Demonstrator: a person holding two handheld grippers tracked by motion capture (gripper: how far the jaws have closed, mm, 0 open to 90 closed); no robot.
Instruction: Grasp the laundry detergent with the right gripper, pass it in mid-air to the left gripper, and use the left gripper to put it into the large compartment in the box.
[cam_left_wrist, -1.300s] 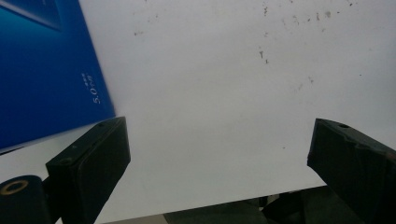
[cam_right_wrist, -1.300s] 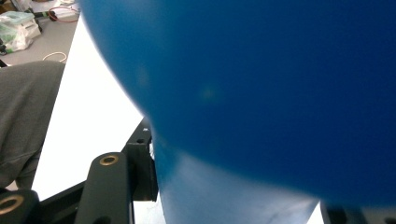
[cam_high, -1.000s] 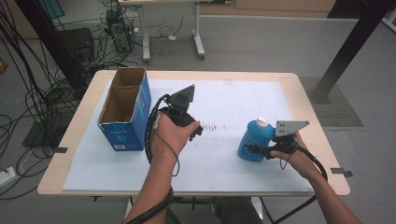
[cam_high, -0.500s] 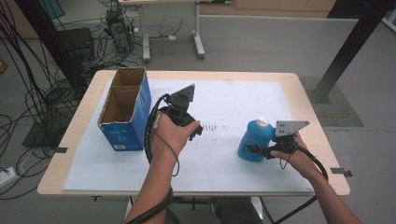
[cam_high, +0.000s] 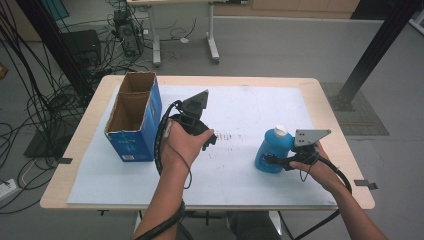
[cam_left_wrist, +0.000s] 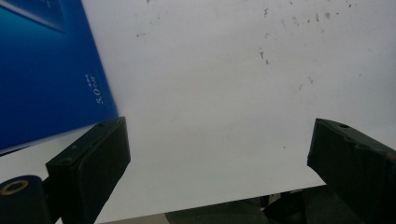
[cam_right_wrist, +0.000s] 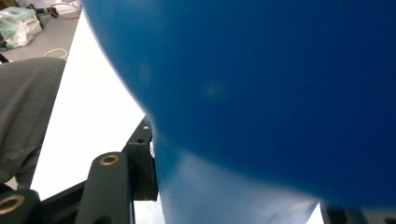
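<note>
A blue bottle (cam_high: 270, 148) with a white cap stands upright on the white sheet (cam_high: 250, 107) at the right. My right gripper (cam_high: 273, 161) is shut on its lower body from the right side. Up close, the bottle's blue wall (cam_right_wrist: 261, 79) sits pressed between the jaws of the right gripper (cam_right_wrist: 247, 196). My left gripper (cam_high: 201, 134) hovers over the middle of the sheet, just right of an open blue cardboard box (cam_high: 135, 120). In the left gripper view the left gripper (cam_left_wrist: 217, 163) is open, with only bare sheet between its jaws and the box's blue side (cam_left_wrist: 42, 70) at the upper left.
The wooden table's rim (cam_high: 210, 79) frames the sheet. Small dark marks (cam_high: 231, 135) speckle the sheet's middle. Cables and equipment lie on the floor to the left and behind. A black post (cam_high: 375, 50) stands at the far right.
</note>
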